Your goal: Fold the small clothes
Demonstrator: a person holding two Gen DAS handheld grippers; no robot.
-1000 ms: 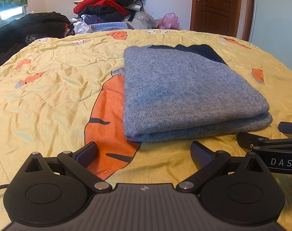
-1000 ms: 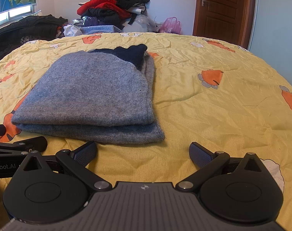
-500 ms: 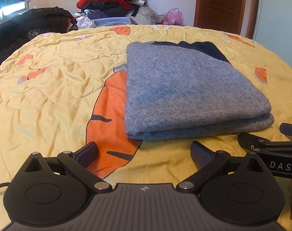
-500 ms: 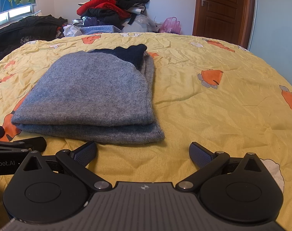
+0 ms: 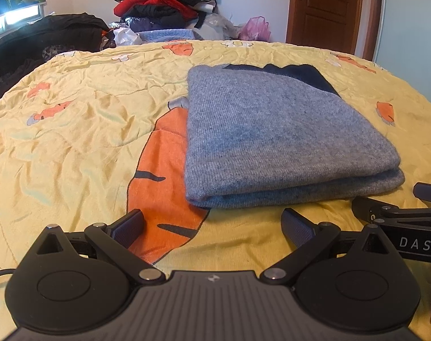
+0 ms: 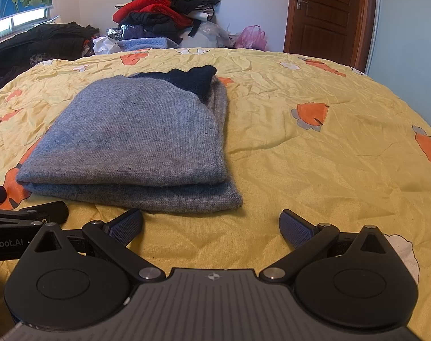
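One grey sweater [image 5: 283, 133] lies folded in a flat stack on the yellow bedspread [image 6: 329, 153], its long axis running near to far, a dark navy part [image 6: 192, 81] at the far end. Both grippers sit just short of its near folded edge, apart from it: the left gripper [image 5: 212, 224] faces the near-left corner, the right gripper [image 6: 211, 223] the near-right corner, neither clearly nearer. Each has its jaws spread wide and holds nothing. Bare bedspread lies open left and right; a clothes pile [image 5: 164, 5] stands well beyond.
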